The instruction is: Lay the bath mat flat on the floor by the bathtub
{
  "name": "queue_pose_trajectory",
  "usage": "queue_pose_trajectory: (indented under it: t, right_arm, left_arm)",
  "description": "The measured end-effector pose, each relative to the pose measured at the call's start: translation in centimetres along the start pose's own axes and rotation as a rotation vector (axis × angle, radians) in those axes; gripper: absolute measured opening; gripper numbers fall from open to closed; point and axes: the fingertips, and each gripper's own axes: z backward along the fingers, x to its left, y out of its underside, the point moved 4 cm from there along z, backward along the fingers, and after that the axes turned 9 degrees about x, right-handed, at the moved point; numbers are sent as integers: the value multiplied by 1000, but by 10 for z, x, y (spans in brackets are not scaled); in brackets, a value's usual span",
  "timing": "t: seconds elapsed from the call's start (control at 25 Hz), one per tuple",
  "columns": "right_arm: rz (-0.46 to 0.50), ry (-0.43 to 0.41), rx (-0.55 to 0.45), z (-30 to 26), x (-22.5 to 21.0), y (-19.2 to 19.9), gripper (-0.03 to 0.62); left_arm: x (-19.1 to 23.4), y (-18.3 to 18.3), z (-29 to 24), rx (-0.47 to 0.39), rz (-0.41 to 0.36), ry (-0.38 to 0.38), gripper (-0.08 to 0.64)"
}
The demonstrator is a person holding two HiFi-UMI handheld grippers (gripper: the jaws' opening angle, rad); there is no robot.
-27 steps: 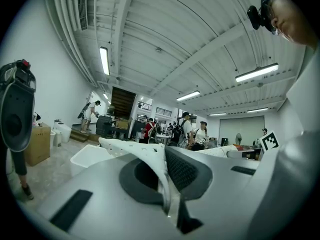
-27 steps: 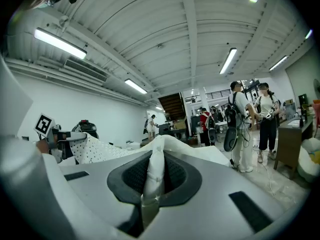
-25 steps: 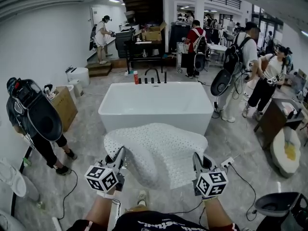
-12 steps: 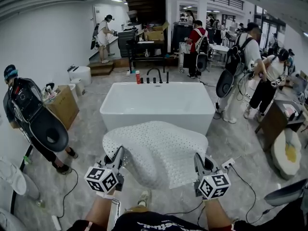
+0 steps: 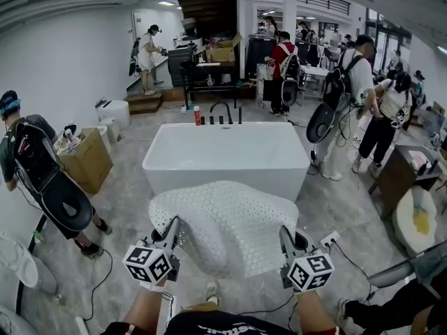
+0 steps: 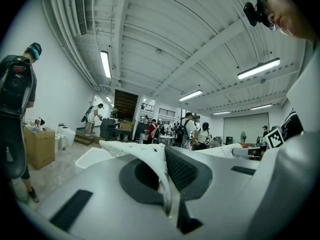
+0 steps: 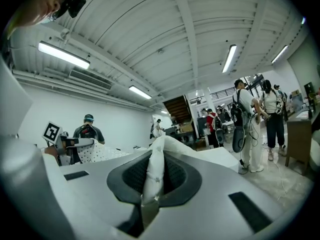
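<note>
One dotted bath mat (image 5: 230,218), tight in left tool (image 5: 175,225) and right tool (image 5: 283,233).

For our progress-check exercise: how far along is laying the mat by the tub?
Done: mat picked up, left gripper and right gripper shut on its near corners. In hand: held spread in the air before the tub. Left: lowering it flat onto the floor.

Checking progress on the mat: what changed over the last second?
Nothing task-related moved: left gripper and right gripper stay shut on the bath mat, held up before the bathtub. Only bystanders shifted, like the person at left.
</note>
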Motion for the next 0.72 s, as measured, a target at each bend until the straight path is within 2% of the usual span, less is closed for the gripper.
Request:
queue_pose_trajectory:
  t: [0.32, 0.72]
  right_arm:
    - [-13, -11, 34, -18, 0, -1, 43]
    - [-20, 7, 37, -63, -5, -18, 43]
  left_arm:
    - [17, -3, -11, 4, 14, -11, 26]
    - [50, -24, -49, -4, 8, 32, 28]
